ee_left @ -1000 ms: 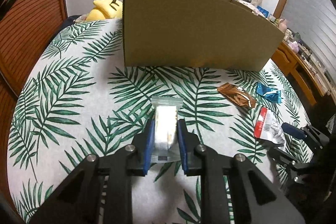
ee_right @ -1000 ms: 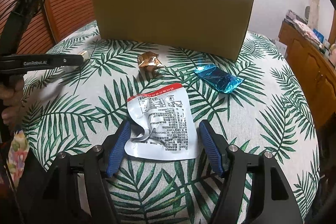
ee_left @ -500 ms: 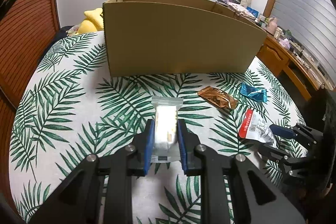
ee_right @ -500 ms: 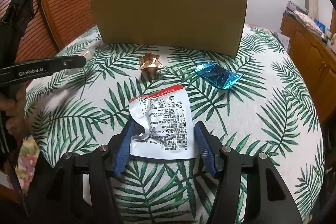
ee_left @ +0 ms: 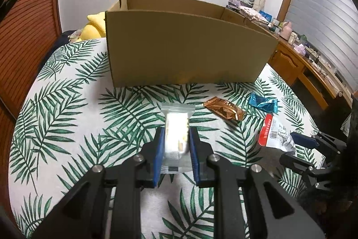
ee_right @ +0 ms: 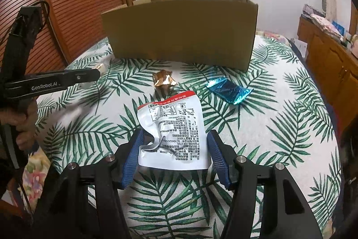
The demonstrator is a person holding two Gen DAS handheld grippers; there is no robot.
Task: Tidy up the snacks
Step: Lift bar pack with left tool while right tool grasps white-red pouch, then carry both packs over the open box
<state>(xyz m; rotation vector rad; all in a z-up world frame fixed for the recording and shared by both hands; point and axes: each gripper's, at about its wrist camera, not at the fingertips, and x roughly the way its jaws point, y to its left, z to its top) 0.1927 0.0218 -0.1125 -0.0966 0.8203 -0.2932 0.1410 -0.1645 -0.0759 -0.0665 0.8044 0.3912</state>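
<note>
Leaf-print bed (ee_left: 67, 104): left tool (ee_left: 176, 147) clamps clear cracker packet (ee_left: 176, 129), long axis along its fingers toward the box (ee_left: 185, 53). Right tool (ee_right: 174, 153), just closing, brackets white pouch (ee_right: 172, 131), red end pointing ahead; contact unclear.

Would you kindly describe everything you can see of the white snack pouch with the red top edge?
The white snack pouch with the red top edge is a flat, crinkled plastic packet printed with black text and a barcode. Its left edge curls inward. It lies on the palm-leaf tablecloth, red edge toward the cardboard box, with its lower part between the blue pads of the right gripper. The jaws have just been closing around it; whether the pads press it yet is unclear.
</note>
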